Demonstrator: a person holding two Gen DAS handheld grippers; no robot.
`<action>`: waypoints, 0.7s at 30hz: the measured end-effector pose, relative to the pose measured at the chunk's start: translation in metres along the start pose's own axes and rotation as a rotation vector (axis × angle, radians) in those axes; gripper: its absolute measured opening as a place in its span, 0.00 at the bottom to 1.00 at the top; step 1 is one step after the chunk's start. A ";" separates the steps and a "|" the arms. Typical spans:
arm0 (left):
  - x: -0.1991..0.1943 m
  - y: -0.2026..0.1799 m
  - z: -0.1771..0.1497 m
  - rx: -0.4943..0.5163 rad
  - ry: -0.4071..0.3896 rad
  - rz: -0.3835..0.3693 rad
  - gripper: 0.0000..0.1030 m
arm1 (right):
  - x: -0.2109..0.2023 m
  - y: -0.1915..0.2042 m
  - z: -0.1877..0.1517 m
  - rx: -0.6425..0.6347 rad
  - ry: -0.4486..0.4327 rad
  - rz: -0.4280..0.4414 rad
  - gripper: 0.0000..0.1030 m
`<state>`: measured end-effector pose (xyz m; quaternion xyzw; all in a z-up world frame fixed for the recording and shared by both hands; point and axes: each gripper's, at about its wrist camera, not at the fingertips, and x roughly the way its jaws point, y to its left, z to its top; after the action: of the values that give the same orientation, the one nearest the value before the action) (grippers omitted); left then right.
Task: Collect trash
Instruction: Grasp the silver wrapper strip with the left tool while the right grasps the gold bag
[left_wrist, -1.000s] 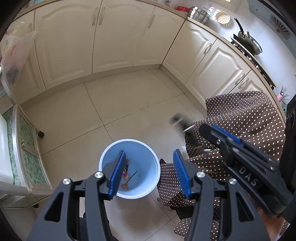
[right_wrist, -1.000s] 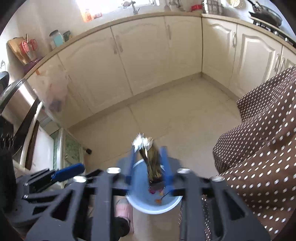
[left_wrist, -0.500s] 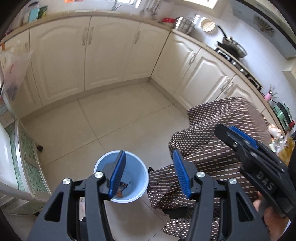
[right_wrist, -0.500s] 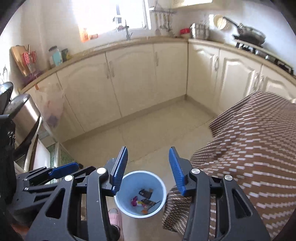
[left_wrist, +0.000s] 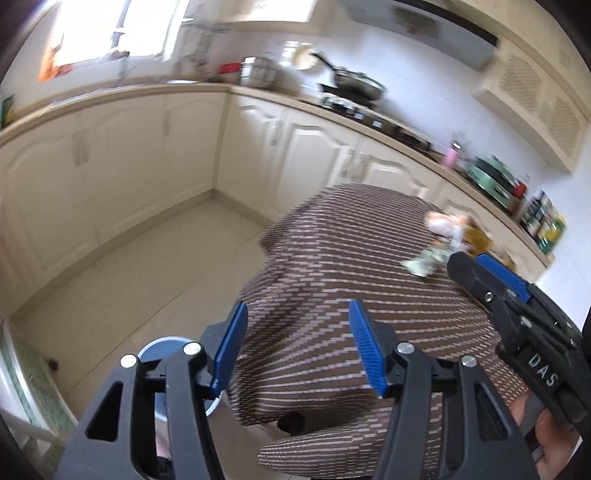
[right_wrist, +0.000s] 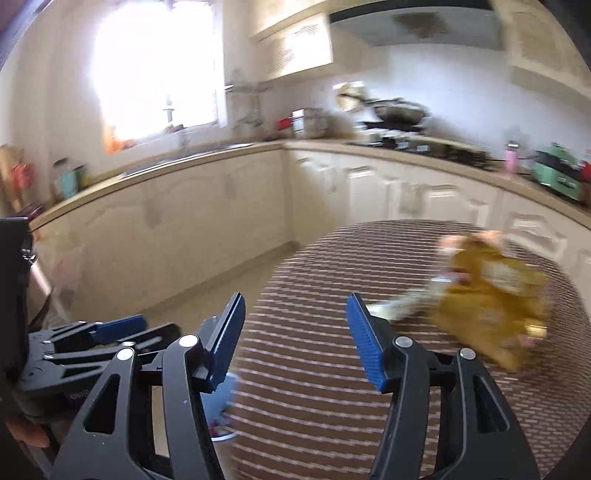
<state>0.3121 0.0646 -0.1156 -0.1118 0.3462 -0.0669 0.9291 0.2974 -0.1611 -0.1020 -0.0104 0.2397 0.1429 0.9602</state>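
Both tongs (left_wrist: 293, 347) (right_wrist: 293, 338) have risen tableward (label reads "DAS" (left_wrist: 542, 368)).

A table (right_wrist: 314, 369) fills the lower right of both wrist views, with the floor (left_wrist: 129, 266) to its left. A bucket (left_wrist: 162, 345) stands on the floor just beside the table's left edge. On the table's far right side lie a crumpled bag (right_wrist: 495, 295) and, just left of it, a wrapper (right_wrist: 402, 304). Behind the table, cabinets (right_wrist: 221, 214) under a countertop (right_wrist: 424, 158) wrap around the room's corner. A pan (left_wrist: 352, 86) sits on the stove (left_wrist: 354, 109) behind the table.
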 end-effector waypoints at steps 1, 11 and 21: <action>0.001 -0.016 0.000 0.024 0.000 -0.013 0.55 | -0.010 -0.021 -0.002 0.030 -0.014 -0.039 0.58; 0.033 -0.118 0.001 0.159 0.058 -0.113 0.58 | -0.029 -0.155 -0.024 0.293 0.010 -0.227 0.67; 0.080 -0.161 0.011 0.240 0.088 -0.131 0.61 | 0.021 -0.196 -0.023 0.409 0.134 -0.112 0.31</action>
<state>0.3715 -0.1054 -0.1165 -0.0191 0.3681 -0.1733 0.9133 0.3594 -0.3457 -0.1414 0.1621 0.3260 0.0369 0.9306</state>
